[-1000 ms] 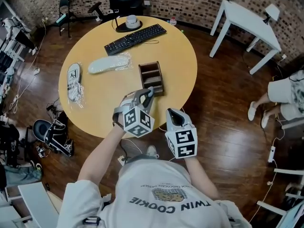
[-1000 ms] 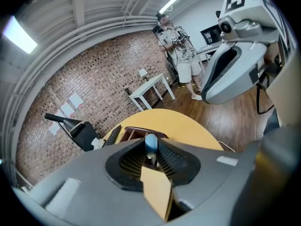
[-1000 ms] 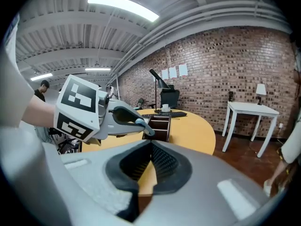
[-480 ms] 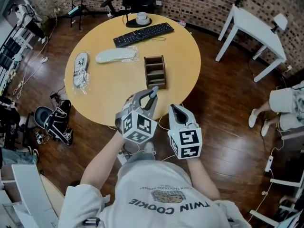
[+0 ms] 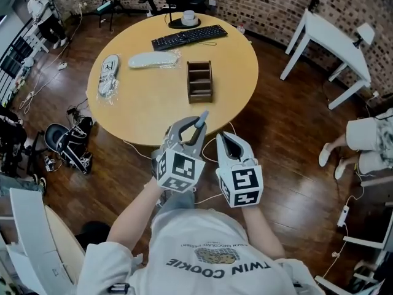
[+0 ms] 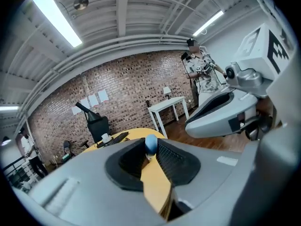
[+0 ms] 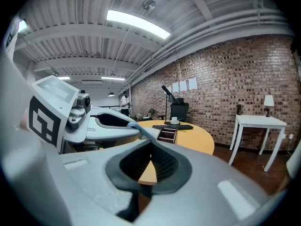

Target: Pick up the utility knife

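In left tongs (image 6: 150, 149): utility knife (image 6: 150, 143) clamped, blue tip protruding forward.

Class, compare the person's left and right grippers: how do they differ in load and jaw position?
The left gripper is shut on the utility knife, its blue-grey end poking out beyond the jaws; the right gripper holds nothing. The left gripper's jaws stand apart around it; the right gripper's meet at the tips. Both are grey, bear marker cubes and point toward the round table.
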{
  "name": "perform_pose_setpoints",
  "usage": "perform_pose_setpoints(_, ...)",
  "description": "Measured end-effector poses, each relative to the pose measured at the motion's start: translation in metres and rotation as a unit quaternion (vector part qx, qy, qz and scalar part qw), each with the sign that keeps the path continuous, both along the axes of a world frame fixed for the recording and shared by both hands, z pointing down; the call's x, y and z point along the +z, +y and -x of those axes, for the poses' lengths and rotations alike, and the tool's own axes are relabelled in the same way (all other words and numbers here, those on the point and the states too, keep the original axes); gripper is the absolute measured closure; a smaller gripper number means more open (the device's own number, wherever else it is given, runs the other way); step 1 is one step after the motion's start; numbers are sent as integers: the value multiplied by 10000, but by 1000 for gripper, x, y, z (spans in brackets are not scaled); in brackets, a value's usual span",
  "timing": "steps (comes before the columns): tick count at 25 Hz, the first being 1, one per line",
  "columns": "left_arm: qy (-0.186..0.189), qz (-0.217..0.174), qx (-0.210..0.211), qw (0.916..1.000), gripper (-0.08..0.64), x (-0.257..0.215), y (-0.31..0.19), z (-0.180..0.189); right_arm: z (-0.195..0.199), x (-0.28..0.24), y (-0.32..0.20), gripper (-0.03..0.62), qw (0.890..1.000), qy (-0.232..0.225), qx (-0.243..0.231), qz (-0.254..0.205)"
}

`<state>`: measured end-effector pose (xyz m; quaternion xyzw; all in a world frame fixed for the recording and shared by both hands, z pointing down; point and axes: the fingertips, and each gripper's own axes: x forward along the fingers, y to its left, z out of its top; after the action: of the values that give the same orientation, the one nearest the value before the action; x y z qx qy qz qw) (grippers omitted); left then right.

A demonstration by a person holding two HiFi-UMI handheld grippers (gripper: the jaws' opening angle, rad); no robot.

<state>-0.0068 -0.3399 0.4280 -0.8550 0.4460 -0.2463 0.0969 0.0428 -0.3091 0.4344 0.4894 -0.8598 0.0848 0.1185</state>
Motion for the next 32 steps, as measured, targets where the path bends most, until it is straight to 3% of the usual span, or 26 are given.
perform_pose_setpoints(7, 398, 55, -412, 9983, 492, -2, 55, -5, -4, -3, 40, 592, 9996, -27, -289, -52)
perform_pose_setpoints(16, 1072, 136, -862, 9904, 492, -16, 114, -1, 9, -11, 84, 592, 9976, -142, -671, -37)
perform_pose_setpoints(32, 1524, 287, -1178, 9809, 491, -22, 185, 27, 35, -17, 151, 592, 9972, -169, -729, 12)
